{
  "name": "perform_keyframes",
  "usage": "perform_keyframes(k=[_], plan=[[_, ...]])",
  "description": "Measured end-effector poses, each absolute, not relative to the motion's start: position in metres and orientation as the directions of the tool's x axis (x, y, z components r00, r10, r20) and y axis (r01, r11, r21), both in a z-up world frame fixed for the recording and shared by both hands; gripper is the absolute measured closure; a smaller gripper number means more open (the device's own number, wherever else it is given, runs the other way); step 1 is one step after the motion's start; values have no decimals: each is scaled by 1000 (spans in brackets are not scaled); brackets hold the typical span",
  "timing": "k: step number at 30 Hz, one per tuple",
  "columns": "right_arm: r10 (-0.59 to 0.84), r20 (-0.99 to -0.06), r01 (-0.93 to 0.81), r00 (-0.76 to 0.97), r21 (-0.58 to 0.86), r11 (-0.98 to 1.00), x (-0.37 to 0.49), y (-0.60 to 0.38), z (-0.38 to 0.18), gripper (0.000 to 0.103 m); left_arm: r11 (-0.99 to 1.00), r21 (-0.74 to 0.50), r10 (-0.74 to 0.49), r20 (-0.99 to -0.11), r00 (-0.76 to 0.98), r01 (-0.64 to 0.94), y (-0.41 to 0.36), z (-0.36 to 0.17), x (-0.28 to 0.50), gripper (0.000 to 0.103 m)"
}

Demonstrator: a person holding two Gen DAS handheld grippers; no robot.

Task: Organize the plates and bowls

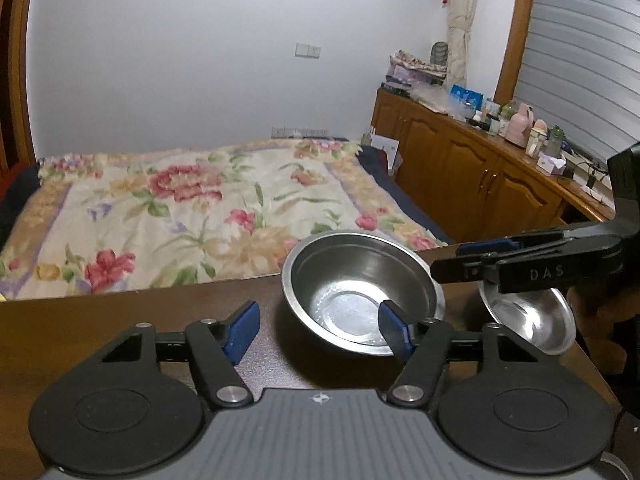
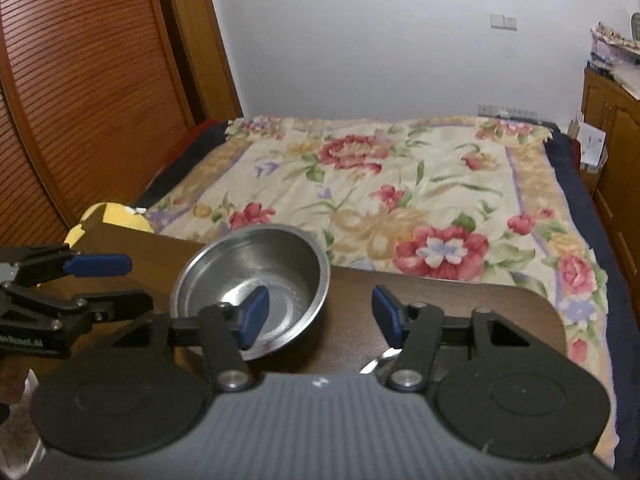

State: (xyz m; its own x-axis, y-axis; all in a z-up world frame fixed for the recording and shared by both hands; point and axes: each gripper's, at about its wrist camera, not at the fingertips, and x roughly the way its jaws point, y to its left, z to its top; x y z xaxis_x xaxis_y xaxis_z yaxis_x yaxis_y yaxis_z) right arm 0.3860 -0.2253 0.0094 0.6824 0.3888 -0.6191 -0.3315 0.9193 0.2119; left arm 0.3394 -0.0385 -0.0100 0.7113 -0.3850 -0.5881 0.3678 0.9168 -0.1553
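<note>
Two steel dishes: a deep stainless bowl [image 1: 362,288] near the far edge of the dark brown counter [image 1: 120,320], and a shallower steel plate [image 1: 532,320] just beside it toward the counter's right end.
Bowl: upright, shiny inside, nothing in it.
Plate: partly hidden in the left wrist view by the other gripper above it; in the right wrist view only a sliver of its rim [image 2: 376,362] shows beneath that gripper's body.
Left gripper [image 1: 320,330]: jaws spread; its right blue pad [image 1: 394,332] shows in front of the bowl's near rim, the left pad over bare counter; I cannot tell if the pad touches the bowl.
Right gripper [image 2: 320,318]: jaws spread, nothing pinched; its left pad [image 2: 254,316] overlaps the bowl's near side, the right pad over bare counter.
Behind the counter: a bed under a floral blanket [image 1: 192,208].
Right wall: a wooden cabinet [image 1: 472,168] topped with bottles and jars.
</note>
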Motion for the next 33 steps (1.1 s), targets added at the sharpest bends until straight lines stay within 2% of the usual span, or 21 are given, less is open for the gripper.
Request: perform_keyframes(k=[3,8,11,13,19,22,26,33], plan=[[394,-638,-329,662,226,917,392,-221,5,54,916,-175,-391,-597,701,361,-39,-14,347,41],[407,-666,-338,625,239,910,399,-214,-1,62,911,-223,-408,-616,674,348,-39,-21,354,52],[415,-677,-331,608,259,908,401,-213,-3,66,906,-247,-421,-621,661,345,-37,-24,356,53],[428,-676,-329,600,278,902,402,-213,-4,74,900,-275,-434,-624,650,338,-34,-26,358,54],[443,-679,-332,585,298,895,403,-210,-4,76,900,-284,-435,-631,642,331,-33,-29,357,60],[452,-681,-332,576,310,891,405,-209,-7,79,898,-289,-440,-633,637,333,-34,-29,357,72],[467,-681,-335,564,328,883,404,-210,-8,81,895,-299,-445,-641,625,330,-32,-26,353,76],[481,-663,-332,573,348,877,391,-213,-1,83,889,-282,-455,-620,639,359,-31,-11,333,76]])
